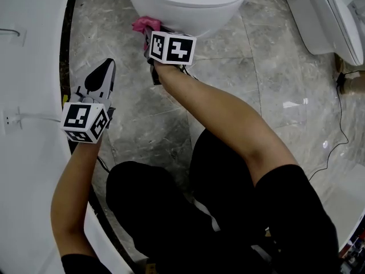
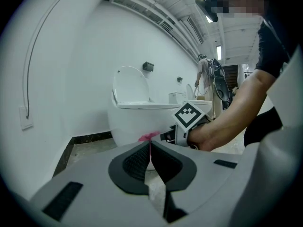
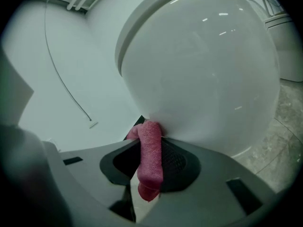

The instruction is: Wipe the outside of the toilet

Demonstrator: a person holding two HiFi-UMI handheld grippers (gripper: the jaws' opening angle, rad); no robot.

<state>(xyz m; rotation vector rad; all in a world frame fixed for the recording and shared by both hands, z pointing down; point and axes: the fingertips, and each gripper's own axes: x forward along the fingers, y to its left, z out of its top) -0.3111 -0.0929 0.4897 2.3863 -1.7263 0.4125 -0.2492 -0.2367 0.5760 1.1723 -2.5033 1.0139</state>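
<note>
A white toilet (image 1: 188,7) stands at the top of the head view, its bowl (image 3: 203,74) filling the right gripper view. My right gripper (image 3: 150,141) is shut on a pink cloth (image 3: 150,157), whose front end presses against the lower outside of the bowl. From above, the cloth (image 1: 146,24) shows at the bowl's left underside, just ahead of the right gripper's marker cube (image 1: 171,47). My left gripper (image 1: 105,67) hangs over the floor to the left, apart from the toilet (image 2: 137,115), jaws shut with nothing between them (image 2: 150,148).
A curved white wall (image 1: 28,96) with a dark base strip runs down the left. A second white toilet (image 1: 336,19) stands at the upper right, and a thin black cable (image 1: 341,124) trails over the grey marble floor (image 1: 274,79). My knees fill the bottom.
</note>
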